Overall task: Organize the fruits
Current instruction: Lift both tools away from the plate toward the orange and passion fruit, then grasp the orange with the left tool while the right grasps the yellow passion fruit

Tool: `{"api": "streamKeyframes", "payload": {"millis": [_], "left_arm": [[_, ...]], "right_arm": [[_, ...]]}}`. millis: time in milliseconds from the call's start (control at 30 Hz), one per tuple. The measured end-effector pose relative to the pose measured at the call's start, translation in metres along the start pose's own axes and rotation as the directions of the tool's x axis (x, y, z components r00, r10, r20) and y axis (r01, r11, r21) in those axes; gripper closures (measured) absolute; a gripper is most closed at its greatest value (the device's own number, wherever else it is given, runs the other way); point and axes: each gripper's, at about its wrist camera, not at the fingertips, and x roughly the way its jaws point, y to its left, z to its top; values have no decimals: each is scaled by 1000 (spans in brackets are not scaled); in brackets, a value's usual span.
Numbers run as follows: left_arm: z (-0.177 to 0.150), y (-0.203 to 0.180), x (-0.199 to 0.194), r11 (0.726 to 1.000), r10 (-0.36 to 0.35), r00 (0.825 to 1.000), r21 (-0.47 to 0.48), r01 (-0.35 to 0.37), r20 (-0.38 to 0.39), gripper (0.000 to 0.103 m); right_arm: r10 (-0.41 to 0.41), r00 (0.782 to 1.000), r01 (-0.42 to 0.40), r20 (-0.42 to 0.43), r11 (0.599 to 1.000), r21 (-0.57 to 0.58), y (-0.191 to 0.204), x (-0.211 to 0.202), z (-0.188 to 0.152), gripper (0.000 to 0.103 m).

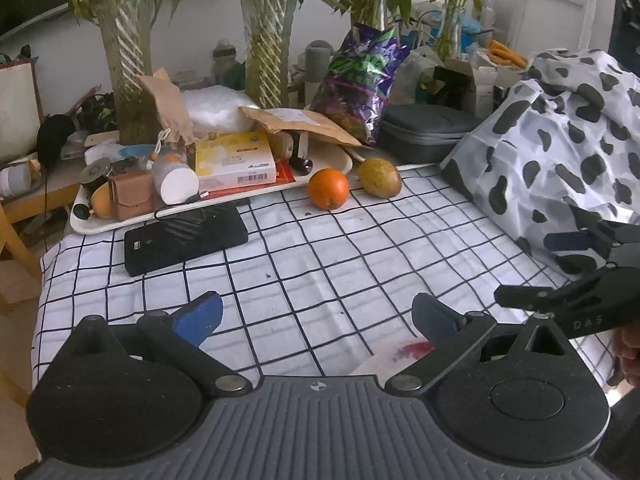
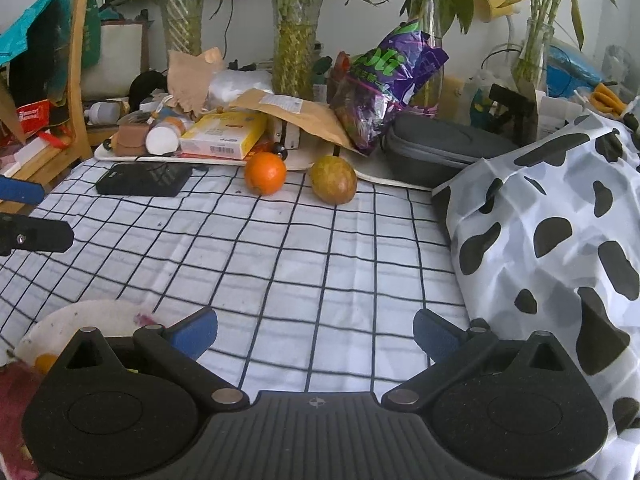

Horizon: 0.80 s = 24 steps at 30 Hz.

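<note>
orange (image 1: 328, 188) beside mango (image 1: 379, 177), perhaps touching

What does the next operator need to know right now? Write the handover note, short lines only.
Left gripper: open, empty, low over the near part of the black-and-white checked tablecloth.
Right gripper: open, empty, beside the left one at the same near edge.
Round orange fruit and oval yellow-green mango: side by side on the cloth at the far end, apart, in front of the cluttered white tray.
White plate with red stains: near edge, between the grippers; something small and orange sits on it, unclear what.
Done: neither far fruit picked up yet.
Left: probably move both to the plate.
</note>
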Motion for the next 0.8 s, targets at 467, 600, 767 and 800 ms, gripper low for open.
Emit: {"api": "streamKeyframes", "payload": {"millis": [467,600,767,800], "left_arm": [[22,10,43,1000,2,1000,20,-3,27,1],[27,13,57,1000,-21,999,12,21,31,1],[33,8,79,997,-41,999,62,41,10,1],[33,7,82,996,-33,999,80,32,11,1]], "right_arm": [[-33,999,33,-2,999,21,-14,42,32,0],[-39,999,39,-1,999,25,-21,53,39,0],[-54,998,54,-14,998,20,-27,70,46,0],[-53,998,54,-15,998,20,-28,73,48,0]]}}
